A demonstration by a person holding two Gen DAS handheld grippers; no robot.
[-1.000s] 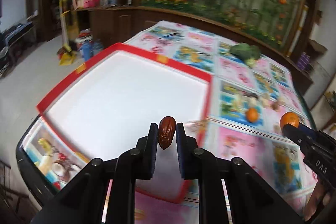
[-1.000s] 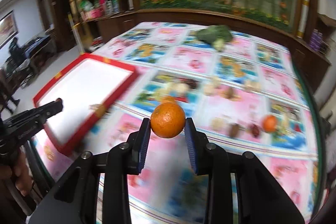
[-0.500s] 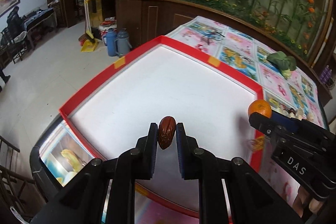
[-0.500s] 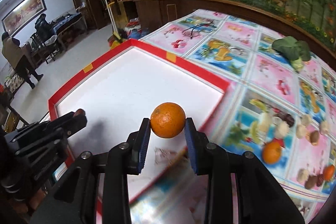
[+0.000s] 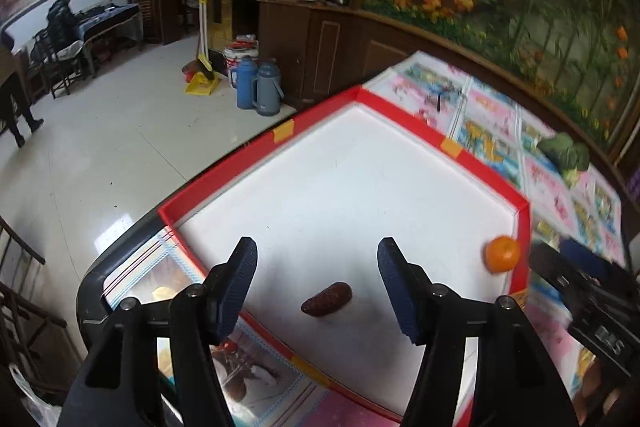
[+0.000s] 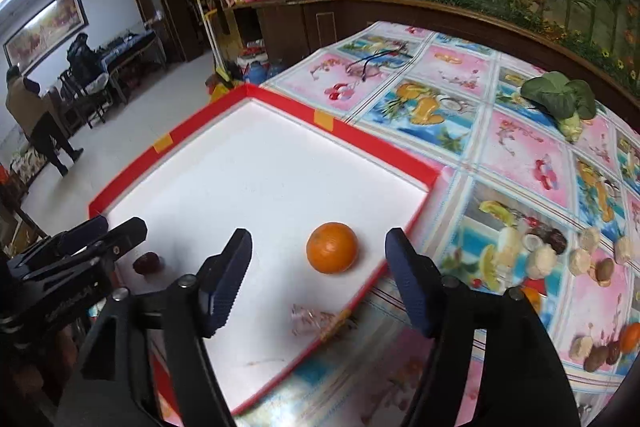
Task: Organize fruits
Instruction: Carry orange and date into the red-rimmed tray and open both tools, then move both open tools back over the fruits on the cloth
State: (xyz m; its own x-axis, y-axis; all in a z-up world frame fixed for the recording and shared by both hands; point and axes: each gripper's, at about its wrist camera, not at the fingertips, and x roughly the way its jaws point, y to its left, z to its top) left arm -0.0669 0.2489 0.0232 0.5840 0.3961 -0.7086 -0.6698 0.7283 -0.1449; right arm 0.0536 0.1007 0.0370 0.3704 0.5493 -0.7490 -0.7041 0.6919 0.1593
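Note:
A red-rimmed white tray [image 5: 448, 146] lies on the table. A dark red date [image 5: 327, 299] lies on the tray floor, just beyond my open left gripper [image 5: 316, 267]. An orange [image 6: 331, 247] sits in the tray near its right rim, between the spread fingers of my open right gripper [image 6: 318, 255]. The orange also shows in the left wrist view [image 5: 502, 253], with the right gripper [image 5: 580, 291] beside it. In the right wrist view the date [image 6: 147, 263] lies by the left gripper [image 6: 108, 239]. The tray rim [image 6: 332, 123] shows there too.
The table has a fruit-print cloth [image 6: 520, 147]. A green leafy vegetable [image 6: 560, 99] lies at its far side. Several loose fruits and nuts [image 6: 580, 259] lie on the right, with a small orange [image 6: 630, 337] at the edge. The table's left edge drops to the floor [image 5: 100, 163].
Both grippers have opened. The date has dropped onto the tray from the left gripper, and the orange from the right gripper. Both grippers moved over the tray.

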